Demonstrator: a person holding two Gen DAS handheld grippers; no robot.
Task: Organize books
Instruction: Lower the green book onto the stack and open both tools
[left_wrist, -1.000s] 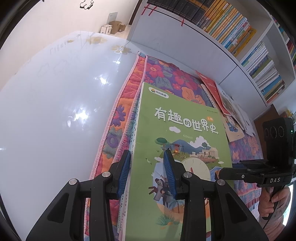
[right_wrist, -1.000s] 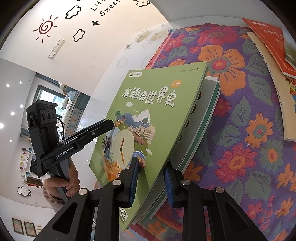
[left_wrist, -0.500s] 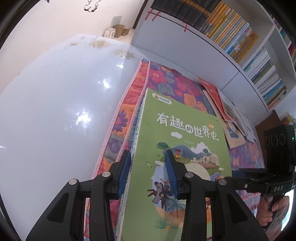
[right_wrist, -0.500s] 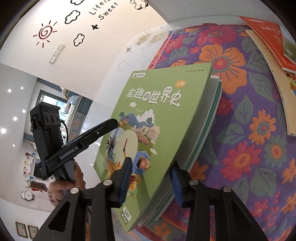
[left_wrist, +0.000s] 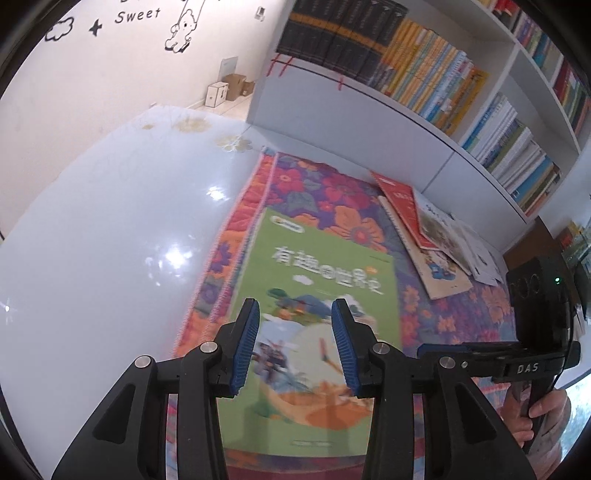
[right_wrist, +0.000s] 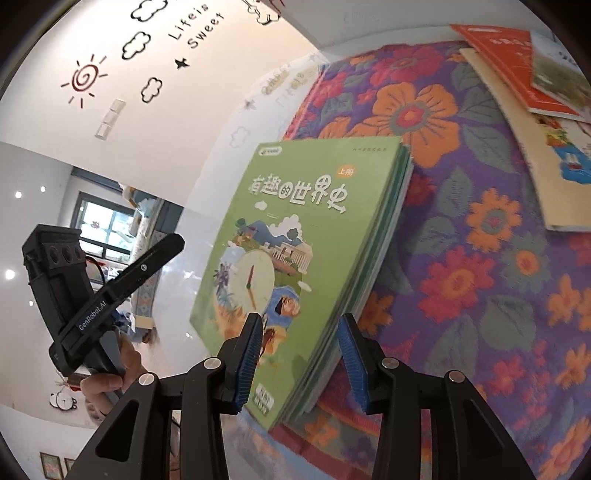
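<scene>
Since a second ago the green book (right_wrist: 295, 258) has gone from being pinched by both grippers to lying free on top of its stack; both grippers have backed off. It sits at the left edge of the flowered cloth (right_wrist: 480, 258), beside the bare white tabletop (left_wrist: 110, 240), cover up. Left gripper (left_wrist: 295, 343): jaws opening, hovering above the cover, nothing pressed between the pads. Right gripper (right_wrist: 301, 362): jaws apart, straddling the stack's near corner, no contact that I can see. Scattered books (left_wrist: 424, 229) lie along the cloth's far edge below the bookshelf (left_wrist: 461, 103). Risk: the stack's edges look uneven; a blind reclose could catch only the top cover and fan or slide the pile toward the cloth edge.
</scene>
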